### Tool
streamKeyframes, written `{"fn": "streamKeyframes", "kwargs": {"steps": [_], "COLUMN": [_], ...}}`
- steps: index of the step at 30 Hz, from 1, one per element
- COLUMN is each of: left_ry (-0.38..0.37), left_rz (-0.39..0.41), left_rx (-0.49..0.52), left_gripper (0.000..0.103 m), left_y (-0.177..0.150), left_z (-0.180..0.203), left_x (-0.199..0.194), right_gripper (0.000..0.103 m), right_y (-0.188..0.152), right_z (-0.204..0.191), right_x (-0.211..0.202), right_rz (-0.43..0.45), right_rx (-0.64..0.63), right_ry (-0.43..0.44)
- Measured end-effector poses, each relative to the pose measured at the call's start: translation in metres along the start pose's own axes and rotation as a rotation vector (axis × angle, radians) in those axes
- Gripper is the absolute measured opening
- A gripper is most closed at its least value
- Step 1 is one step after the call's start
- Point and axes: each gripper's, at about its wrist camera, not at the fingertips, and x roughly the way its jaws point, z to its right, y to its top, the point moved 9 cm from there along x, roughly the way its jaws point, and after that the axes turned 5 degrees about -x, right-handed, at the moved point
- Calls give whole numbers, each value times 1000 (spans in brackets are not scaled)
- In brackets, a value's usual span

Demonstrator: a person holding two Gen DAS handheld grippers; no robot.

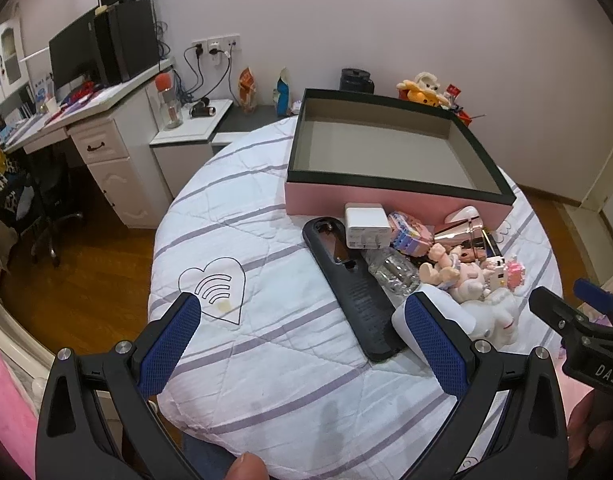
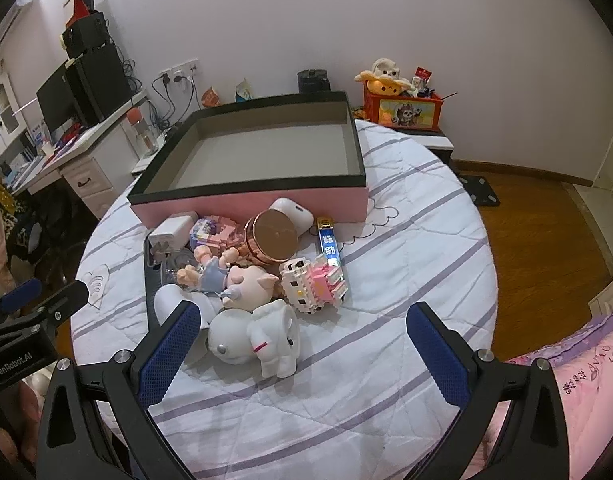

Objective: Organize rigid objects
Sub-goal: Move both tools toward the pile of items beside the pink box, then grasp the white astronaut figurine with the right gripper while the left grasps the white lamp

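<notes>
An empty pink box with a dark rim [image 1: 386, 196] [image 2: 242, 202] lies on the quilt-covered round table. In front of it is a pile: a black remote [image 1: 348, 280] with its battery bay exposed, a white charger [image 1: 364, 226] [image 2: 171, 232], a rose-gold round case [image 2: 271, 240], pink block models [image 2: 312, 282] [image 1: 410, 232], a pig doll [image 2: 246, 284], a white astronaut figure [image 2: 262, 336], a clear bottle [image 1: 392, 270]. My left gripper [image 1: 302, 340] is open, short of the remote. My right gripper [image 2: 302, 354] is open, its left finger beside the astronaut.
A white desk [image 1: 86, 120] with a monitor and speakers stands at the left, with a low side table [image 1: 194, 128] next to it. An orange toy box [image 2: 402, 110] sits behind the table. Wood floor [image 2: 546, 240] lies to the right. Pink bedding [image 2: 566, 368] borders the near edge.
</notes>
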Motion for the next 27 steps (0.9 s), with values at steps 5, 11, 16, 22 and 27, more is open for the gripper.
{"fn": "streamKeyframes", "kwargs": {"steps": [5, 11, 16, 22, 27], "left_ry": [0, -16, -16, -14, -21], "left_rz": [-13, -34, -58, -72, -87], "left_rx": [6, 12, 9, 4, 9], "left_gripper": [103, 103, 103, 103, 103], "left_y": [-3, -10, -17, -21, -27], "left_z": [2, 7, 5, 1, 4], "left_x": [10, 19, 26, 31, 36], "right_gripper": [103, 103, 103, 102, 92], "right_y": [-6, -19, -24, -32, -34], "right_z": [-1, -8, -22, -32, -35], "right_x": [13, 22, 29, 43, 53], "right_rz": [-28, -57, -75, -104, -112], "right_rx": [0, -9, -50, -80, -101], "right_ry": [23, 80, 107, 96, 70]}}
